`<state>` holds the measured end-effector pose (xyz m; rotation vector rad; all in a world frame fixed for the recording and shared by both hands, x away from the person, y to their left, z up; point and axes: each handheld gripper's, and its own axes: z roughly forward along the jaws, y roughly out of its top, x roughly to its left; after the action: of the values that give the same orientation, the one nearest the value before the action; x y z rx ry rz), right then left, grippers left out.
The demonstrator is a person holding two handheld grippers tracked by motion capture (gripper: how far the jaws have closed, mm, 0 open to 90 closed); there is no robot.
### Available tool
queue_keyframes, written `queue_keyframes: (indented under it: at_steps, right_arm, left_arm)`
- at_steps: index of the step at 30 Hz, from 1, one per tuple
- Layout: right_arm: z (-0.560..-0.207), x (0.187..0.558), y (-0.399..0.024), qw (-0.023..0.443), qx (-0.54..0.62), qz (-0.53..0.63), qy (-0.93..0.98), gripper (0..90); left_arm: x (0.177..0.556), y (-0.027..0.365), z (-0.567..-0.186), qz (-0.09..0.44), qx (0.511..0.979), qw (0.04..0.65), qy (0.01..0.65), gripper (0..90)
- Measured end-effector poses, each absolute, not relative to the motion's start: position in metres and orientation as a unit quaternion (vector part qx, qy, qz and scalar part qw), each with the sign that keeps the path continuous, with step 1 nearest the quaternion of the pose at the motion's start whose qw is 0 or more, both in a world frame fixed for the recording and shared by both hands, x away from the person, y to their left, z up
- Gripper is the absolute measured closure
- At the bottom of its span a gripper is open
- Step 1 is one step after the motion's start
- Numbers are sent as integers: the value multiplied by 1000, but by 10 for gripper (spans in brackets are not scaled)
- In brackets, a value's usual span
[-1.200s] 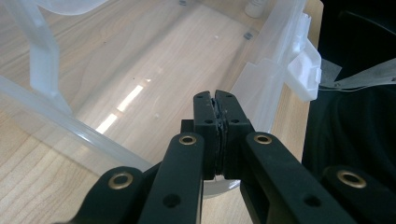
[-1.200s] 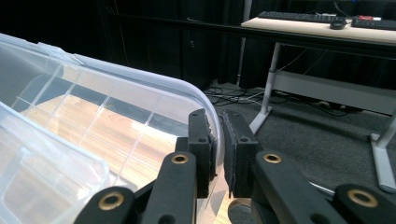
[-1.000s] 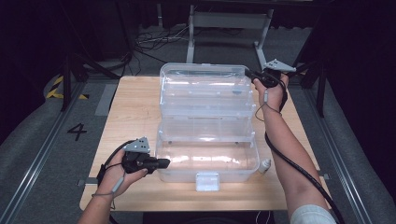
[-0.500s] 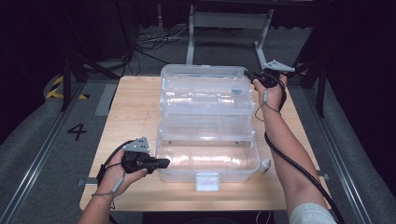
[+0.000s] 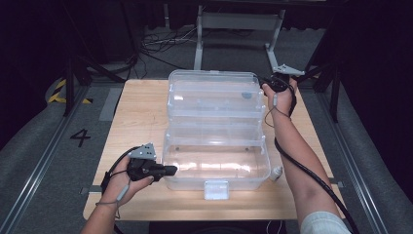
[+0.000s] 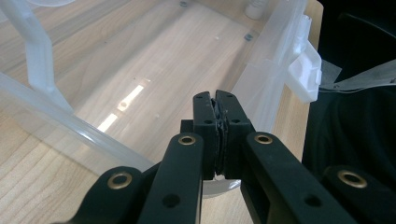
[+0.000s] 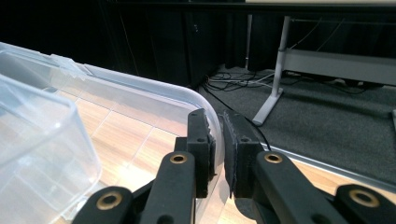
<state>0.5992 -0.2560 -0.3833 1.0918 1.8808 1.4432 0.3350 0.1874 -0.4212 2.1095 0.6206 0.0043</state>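
Observation:
A clear plastic box (image 5: 263, 168) stands open on the wooden table (image 5: 141, 117), its lid (image 5: 214, 78) folded back toward the far edge. My left gripper (image 5: 171, 169) lies at the front left, shut, with its tips against the left wall of the box. In the left gripper view the closed gripper (image 6: 217, 100) reaches over the box rim (image 6: 70, 126), and nothing shows between the pads. My right gripper (image 5: 269, 84) is at the far right corner, shut on the lid. In the right gripper view the clear lid rim (image 7: 154, 93) runs between the pads of that gripper (image 7: 219, 122).
A white latch (image 5: 216, 189) hangs on the box's front wall. A small white bottle (image 5: 276, 172) lies on the table just right of the box. Beyond the table's far edge are a metal frame leg (image 5: 198, 41), cables and dark floor.

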Motion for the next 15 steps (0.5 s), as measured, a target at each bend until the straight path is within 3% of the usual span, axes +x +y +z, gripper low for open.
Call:
queue_keyframes:
  at_steps: [15]
  right_arm:
    - [-394,607,-255,242,426,523,698,824]
  left_arm:
    - [335,187,-421,2,855,453,252,867]
